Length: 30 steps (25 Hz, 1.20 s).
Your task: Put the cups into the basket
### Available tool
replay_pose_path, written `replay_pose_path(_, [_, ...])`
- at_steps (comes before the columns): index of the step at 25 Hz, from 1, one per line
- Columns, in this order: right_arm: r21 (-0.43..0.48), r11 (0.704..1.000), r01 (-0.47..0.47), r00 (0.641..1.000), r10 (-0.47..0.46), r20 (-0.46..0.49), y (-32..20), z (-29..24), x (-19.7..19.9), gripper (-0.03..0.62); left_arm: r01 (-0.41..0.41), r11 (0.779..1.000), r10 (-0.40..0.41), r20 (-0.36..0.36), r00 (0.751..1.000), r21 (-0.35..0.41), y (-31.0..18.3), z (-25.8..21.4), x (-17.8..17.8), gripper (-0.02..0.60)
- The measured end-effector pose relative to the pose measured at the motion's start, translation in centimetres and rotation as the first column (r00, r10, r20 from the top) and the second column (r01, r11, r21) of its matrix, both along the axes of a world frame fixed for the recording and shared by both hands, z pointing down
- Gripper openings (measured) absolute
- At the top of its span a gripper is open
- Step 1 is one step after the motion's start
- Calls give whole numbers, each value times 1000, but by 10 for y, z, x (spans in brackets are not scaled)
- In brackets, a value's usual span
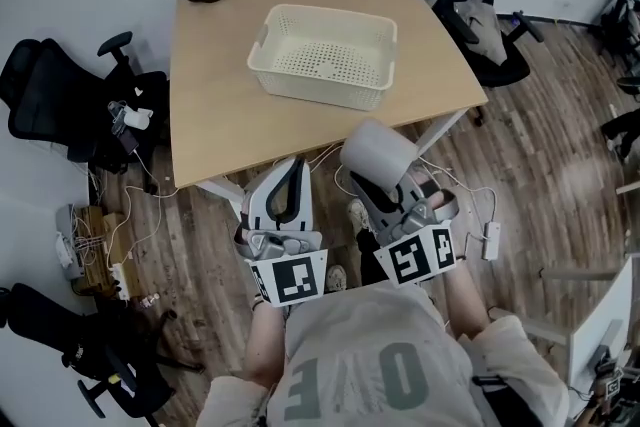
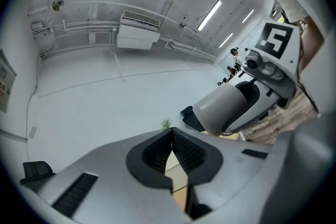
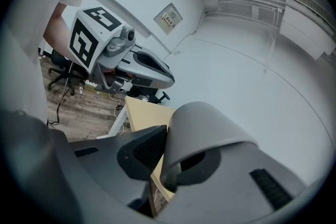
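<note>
Carrying a cup [image 1: 378, 147] pinched in our right tongs [image 1: 384, 173]; left tongs [image 1: 289, 167] closed, empty. Next we reach far to the basket [image 1: 320, 87], let go.

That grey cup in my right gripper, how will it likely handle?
The cup looks thin-walled and light, so probably easy to carry. The right gripper pinches its wall near the rim, where the smooth side might slip or flex. Being round, it may roll if laid sideways in the basket.
</note>
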State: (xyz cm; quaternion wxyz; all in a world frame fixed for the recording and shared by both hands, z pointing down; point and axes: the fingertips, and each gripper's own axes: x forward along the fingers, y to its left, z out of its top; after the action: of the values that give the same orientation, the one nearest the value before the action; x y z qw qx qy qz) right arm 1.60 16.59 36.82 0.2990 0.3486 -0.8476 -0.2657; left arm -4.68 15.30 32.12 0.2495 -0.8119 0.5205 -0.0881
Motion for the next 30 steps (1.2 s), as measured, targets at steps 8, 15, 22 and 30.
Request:
replay_pose_path(8, [15,998,57,998,-57,-5,-101,-9,20,41,71,997,-71,-20,997,16,-91,-9,12,9])
replay_pose_path(15, [7,996,88,996,-88,-11,-180,-13,45,41,133,991,-133,22,991,-18,-171,-14,28,9])
replay_pose_path(22, [-15,993,116,993,-116,-1,-243,-10,65,41,178,983,-177,42,983,-40,-230,-11,44,9])
replay_pose_path(30, [-18,988,156,987,-155,52,-287,-13,78,41,192,980,-189,71,979,-43,-273,-9,67,9])
